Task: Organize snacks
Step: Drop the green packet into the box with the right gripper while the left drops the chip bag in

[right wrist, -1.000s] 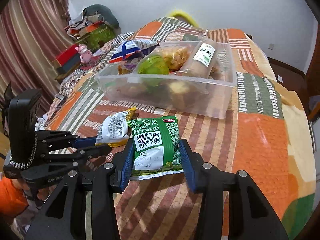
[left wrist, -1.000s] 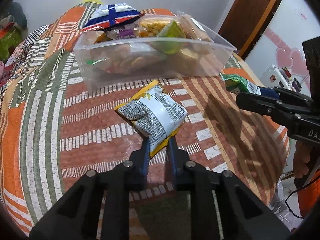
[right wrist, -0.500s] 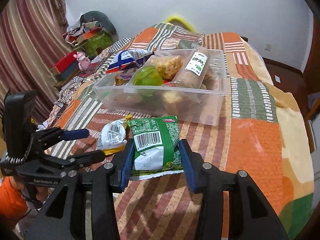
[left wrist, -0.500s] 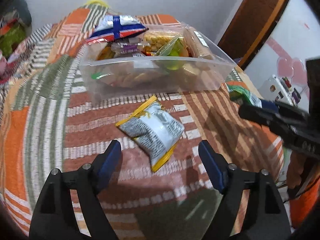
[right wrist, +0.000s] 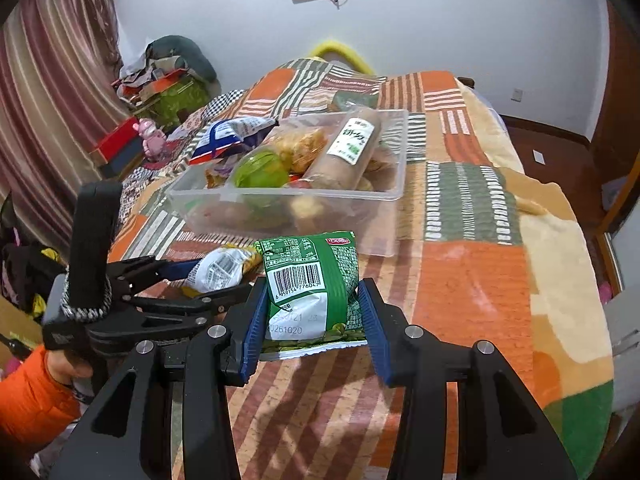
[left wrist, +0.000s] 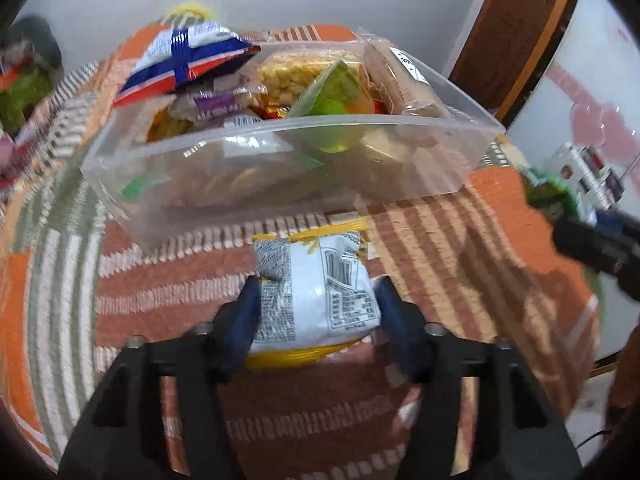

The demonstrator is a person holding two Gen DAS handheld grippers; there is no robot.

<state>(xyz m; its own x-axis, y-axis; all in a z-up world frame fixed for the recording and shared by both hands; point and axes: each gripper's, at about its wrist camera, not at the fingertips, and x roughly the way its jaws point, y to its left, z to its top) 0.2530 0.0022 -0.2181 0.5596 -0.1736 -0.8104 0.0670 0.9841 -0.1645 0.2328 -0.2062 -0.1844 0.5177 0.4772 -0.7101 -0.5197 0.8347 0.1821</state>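
A clear plastic bin [left wrist: 280, 168] full of snack packs stands on the patchwork bed cover; it also shows in the right wrist view [right wrist: 384, 196]. My left gripper [left wrist: 316, 300] is shut on a white and yellow snack packet [left wrist: 316, 292], just in front of the bin. That packet also shows in the right wrist view [right wrist: 220, 268], between the left gripper's fingers [right wrist: 172, 268]. My right gripper [right wrist: 312, 312] is shut on a green snack packet [right wrist: 312, 280] and holds it in front of the bin, to the right of the left gripper.
The bed cover [right wrist: 480, 280] stretches right of the bin. A blue, white and red bag [left wrist: 188, 56] sticks out over the bin's far left corner. Clutter and boxes [right wrist: 160, 92] lie by the curtain at the left. A wooden door [left wrist: 516, 36] is at the right.
My left gripper let go of the packet's corner, opened wide, then closed on the packet's sides nearer the bin. My right gripper rose a little with the green packet in it.
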